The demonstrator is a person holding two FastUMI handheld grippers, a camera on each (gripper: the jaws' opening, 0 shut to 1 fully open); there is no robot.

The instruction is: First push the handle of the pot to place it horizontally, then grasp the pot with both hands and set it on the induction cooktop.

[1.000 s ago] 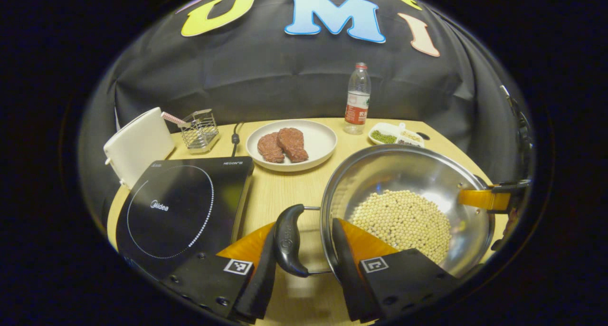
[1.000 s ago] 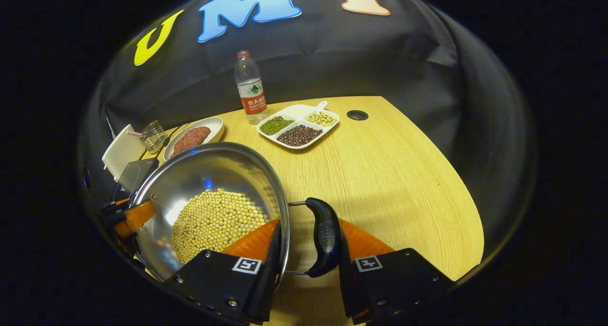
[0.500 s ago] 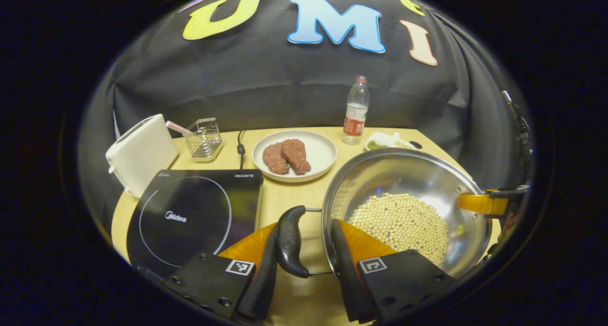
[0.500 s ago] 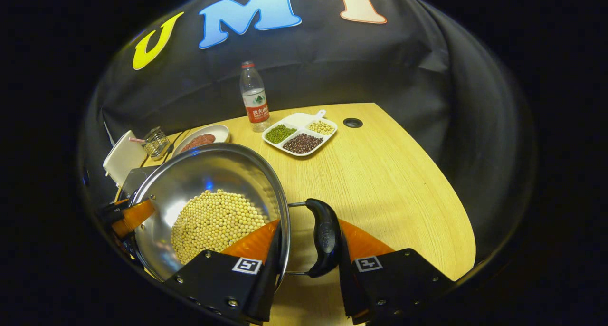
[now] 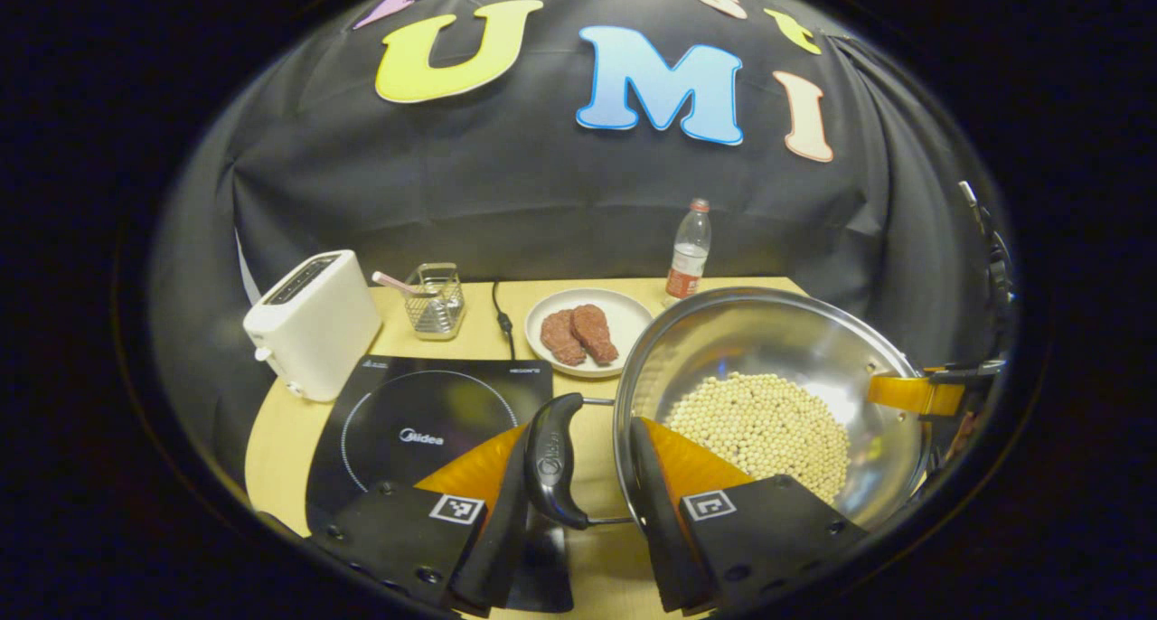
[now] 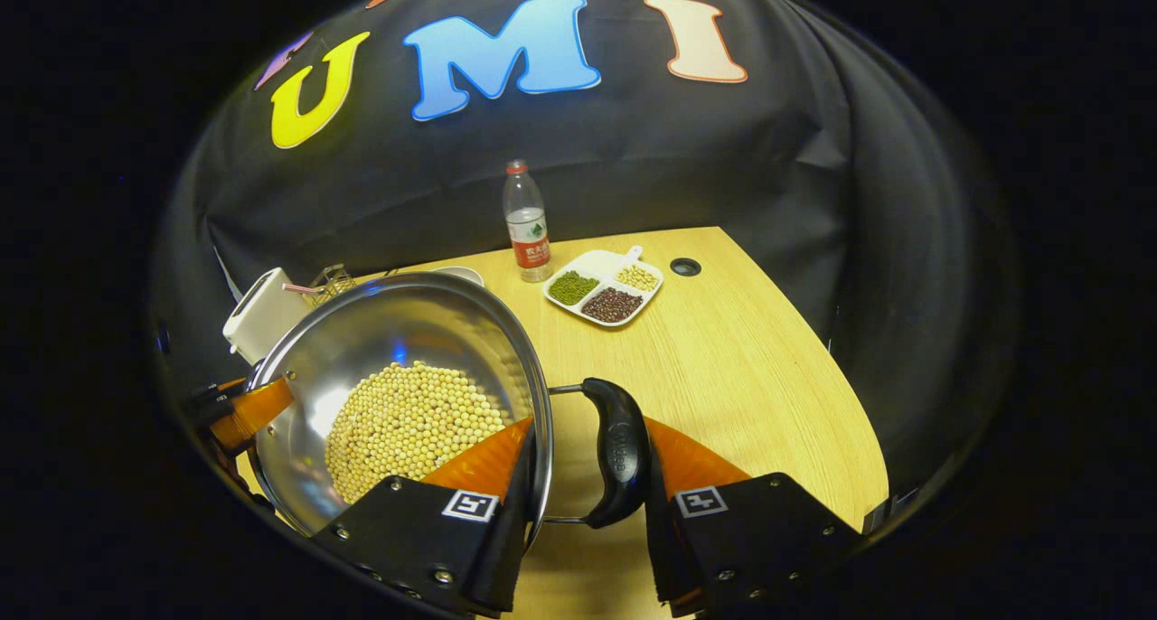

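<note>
Left gripper view: the steel pot [image 5: 768,394], holding pale beans [image 5: 764,421], hangs above the table [image 5: 271,430], right of the induction cooktop [image 5: 425,421] marked "Midea". The left gripper [image 5: 578,502] clamps one black loop handle [image 5: 553,462] against the rim; the right gripper [image 6: 578,502] pinches the opposite handle [image 6: 617,453] likewise. Beyond stands a white toaster [image 5: 312,322].

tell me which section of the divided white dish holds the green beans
In the right gripper view, the leftmost section of the divided dish, nearest the water bottle; the others hold dark red and pale beans.
</note>
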